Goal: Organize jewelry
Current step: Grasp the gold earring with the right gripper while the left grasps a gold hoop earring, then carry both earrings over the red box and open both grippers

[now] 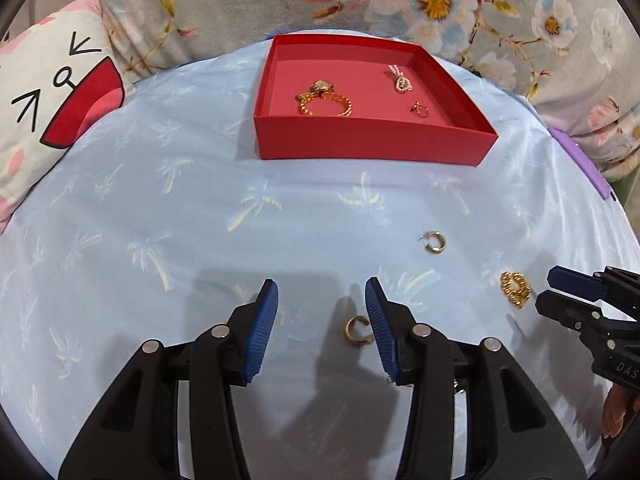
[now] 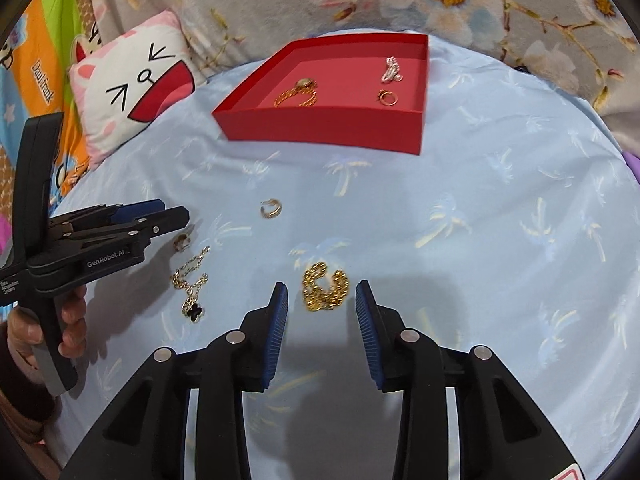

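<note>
A red box (image 1: 372,140) (image 2: 320,132) at the back holds a gold watch (image 1: 325,100), a pearl brooch (image 1: 400,78) and a small ring (image 1: 420,110). My left gripper (image 1: 322,292) is open over the blue cloth, a gold ear cuff (image 1: 356,331) lying between its fingers, close to the right one. My right gripper (image 2: 322,294) is open around a gold chain heap (image 2: 325,286), also seen in the left wrist view (image 1: 516,289). A second gold cuff (image 1: 434,242) (image 2: 271,208) lies loose. A clover pendant necklace (image 2: 191,284) lies beside the left gripper (image 2: 176,210).
The blue palm-print cloth (image 1: 200,220) covers the surface. A cat-face pillow (image 1: 48,96) (image 2: 136,84) lies at the back left. Floral bedding (image 1: 440,0) runs behind the box. A purple edge (image 1: 580,164) shows at the right.
</note>
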Available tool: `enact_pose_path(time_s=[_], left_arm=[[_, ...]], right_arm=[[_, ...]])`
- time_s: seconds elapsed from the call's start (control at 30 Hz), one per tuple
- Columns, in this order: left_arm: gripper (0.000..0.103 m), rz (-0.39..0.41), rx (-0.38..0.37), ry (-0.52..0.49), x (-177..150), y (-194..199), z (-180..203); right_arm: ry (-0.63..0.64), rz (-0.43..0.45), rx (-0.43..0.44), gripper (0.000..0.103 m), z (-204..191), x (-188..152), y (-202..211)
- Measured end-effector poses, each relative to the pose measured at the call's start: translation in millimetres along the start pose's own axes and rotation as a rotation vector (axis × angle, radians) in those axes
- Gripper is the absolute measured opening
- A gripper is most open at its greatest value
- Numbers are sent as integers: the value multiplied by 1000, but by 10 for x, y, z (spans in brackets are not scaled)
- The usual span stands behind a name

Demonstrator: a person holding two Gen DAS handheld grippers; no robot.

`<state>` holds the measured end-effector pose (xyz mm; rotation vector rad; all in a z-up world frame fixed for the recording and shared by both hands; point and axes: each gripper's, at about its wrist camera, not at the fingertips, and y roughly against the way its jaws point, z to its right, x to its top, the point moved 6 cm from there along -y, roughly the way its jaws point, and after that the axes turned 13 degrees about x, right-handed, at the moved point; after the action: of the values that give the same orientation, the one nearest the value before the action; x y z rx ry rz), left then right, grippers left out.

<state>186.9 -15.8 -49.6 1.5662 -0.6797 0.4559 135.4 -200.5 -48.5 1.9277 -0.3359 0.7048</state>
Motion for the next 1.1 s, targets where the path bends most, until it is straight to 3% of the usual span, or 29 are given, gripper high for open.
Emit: enact_pose_path(time_s=[0.37, 0.6, 0.7, 0.87, 1.1], left_arm=[[46, 6, 3, -32, -106, -45, 45], [45, 20, -6, -101, -161, 12, 160], [39, 23, -10, -104, -164, 21, 172], [16, 30, -27, -118, -181, 56, 203], [16, 27, -58, -106, -197, 96, 209]], right_arm=[[10, -19, -47, 34, 32, -48, -161], [6, -11, -61, 9, 83, -54, -146], [-1, -9, -54, 9, 93, -60, -139], [-3, -5, -53, 3, 101, -57, -120], [-17, -3, -46, 3, 117, -55, -111]])
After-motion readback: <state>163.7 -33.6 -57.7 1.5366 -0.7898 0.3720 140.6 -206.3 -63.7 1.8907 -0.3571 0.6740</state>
